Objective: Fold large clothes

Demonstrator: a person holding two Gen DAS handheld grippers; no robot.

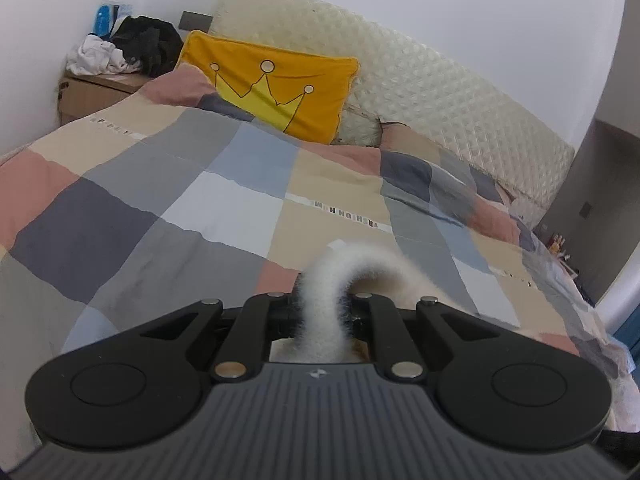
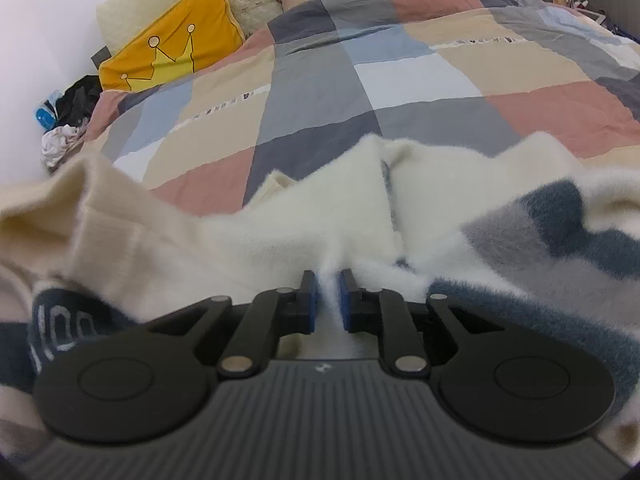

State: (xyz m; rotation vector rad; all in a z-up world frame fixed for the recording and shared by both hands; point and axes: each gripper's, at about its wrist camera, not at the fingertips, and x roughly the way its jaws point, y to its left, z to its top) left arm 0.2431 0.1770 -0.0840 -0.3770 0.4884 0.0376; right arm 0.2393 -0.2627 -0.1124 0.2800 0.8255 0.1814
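A: Left wrist view: my left claw is pinched tight on a fuzzy white fold of the sweater, above the quilt.

B: Right wrist view: my right claw is nearly closed on white fleece of the sweater, which is bunched over the quilt. It looks soft, light and floppy; I would grip at the edges.

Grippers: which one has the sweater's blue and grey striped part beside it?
The right gripper, pinching the cream sweater beside its stripes; the left gripper shows only a plain cream fold.
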